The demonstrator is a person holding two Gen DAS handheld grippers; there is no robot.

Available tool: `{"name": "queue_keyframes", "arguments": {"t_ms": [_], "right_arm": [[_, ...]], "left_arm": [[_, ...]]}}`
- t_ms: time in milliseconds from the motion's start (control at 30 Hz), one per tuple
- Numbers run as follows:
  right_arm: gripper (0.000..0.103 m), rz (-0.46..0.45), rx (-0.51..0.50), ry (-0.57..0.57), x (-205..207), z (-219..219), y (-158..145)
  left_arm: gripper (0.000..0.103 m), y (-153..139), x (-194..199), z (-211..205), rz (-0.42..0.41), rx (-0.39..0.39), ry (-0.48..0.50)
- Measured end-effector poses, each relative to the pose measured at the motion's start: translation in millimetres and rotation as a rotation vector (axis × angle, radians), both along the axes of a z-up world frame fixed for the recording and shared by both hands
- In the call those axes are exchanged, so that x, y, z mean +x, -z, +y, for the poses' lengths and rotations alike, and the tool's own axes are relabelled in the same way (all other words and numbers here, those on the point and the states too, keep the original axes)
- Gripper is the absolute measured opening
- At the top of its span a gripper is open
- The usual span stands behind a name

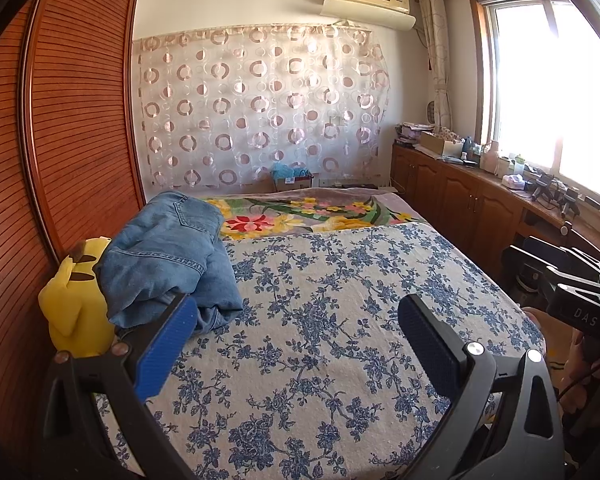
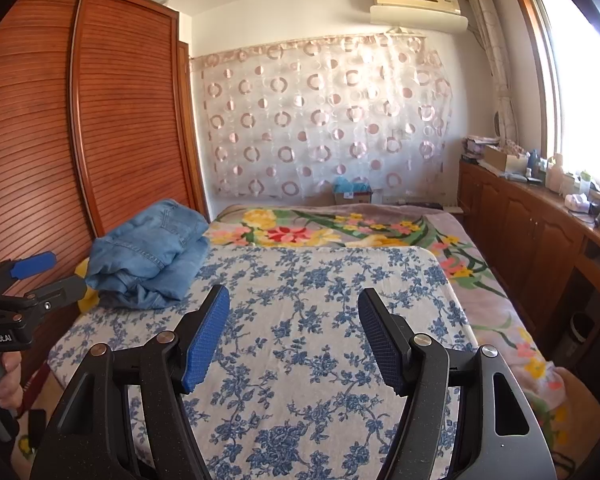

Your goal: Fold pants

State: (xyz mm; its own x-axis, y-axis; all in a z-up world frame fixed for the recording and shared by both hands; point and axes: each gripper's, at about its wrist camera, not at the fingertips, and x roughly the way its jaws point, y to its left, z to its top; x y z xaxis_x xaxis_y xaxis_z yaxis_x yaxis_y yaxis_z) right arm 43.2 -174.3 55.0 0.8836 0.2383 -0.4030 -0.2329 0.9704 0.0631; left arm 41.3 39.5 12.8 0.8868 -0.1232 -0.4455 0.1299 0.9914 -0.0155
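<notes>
Both grippers, left gripper [image 1: 300, 340] and right gripper [image 2: 294, 332], gaping wide, nothing held, over blue-floral quilt [image 1: 340, 300]. Jeans [image 1: 168, 256] heaped in rough folds at quilt's far-left corner, against yellow plush [image 1: 74, 308], near wardrobe [image 1: 72, 120]. Fits unfinished or loosely done. Quilt's centre offers flat working room; watch its right edge.

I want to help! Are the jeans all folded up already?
Looks nearly done: the jeans sit in a folded bundle at the bed's left edge, against a yellow plush toy. Both the left gripper and right gripper are open and empty. Perhaps only tidying remains.
</notes>
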Motion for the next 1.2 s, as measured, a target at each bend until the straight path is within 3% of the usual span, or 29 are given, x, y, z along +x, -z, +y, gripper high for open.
{"name": "queue_keyframes", "arguments": {"t_ms": [1200], "right_arm": [[0.068, -0.001, -0.001, 0.001, -0.1, 2.9, 0.4]], "left_arm": [[0.101, -6.8, -4.5, -1.9, -0.011, -0.004, -0.002]]}}
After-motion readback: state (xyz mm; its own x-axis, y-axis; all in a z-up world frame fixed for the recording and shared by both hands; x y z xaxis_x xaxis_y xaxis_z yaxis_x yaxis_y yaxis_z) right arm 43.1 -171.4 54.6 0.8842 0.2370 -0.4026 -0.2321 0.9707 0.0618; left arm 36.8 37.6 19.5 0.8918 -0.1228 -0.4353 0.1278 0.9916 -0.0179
